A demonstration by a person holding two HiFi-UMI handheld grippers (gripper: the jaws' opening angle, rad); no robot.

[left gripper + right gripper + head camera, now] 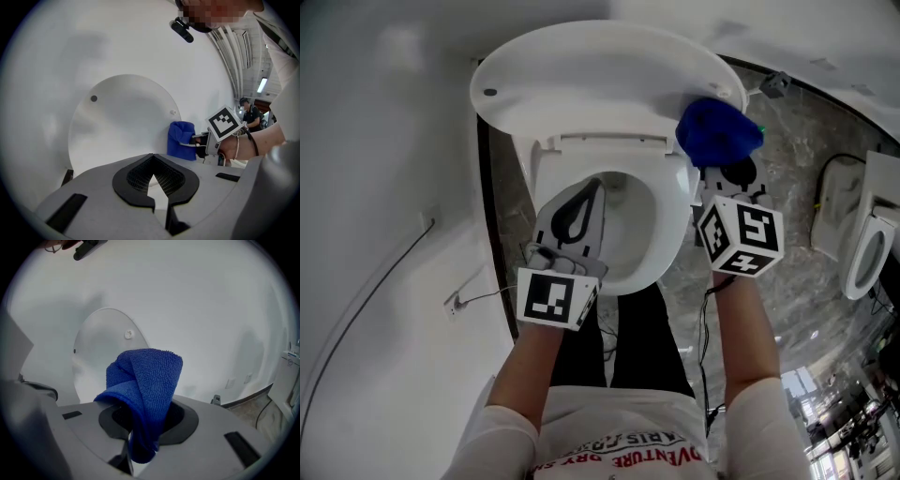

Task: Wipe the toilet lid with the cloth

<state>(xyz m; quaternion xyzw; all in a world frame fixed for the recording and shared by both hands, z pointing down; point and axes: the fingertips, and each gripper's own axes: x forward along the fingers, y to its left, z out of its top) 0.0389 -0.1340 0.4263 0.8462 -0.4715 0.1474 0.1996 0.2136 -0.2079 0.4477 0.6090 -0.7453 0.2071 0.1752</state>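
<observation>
A toilet room — a white ceramic toilet [667, 234] with its oval lid [600, 80] raised stands against a plain white wall [384, 187] on a grey marbled stone floor [806, 169]. A second white toilet [867, 248] stands at the floor's right edge — and ceiling strip lights [261, 85] show past the wall's end.

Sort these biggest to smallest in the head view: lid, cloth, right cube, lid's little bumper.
1. Lid, by far.
2. Cloth and right cube look alike; the cube is nearer the camera, so unranked.
3. Bumper, tiniest.
</observation>
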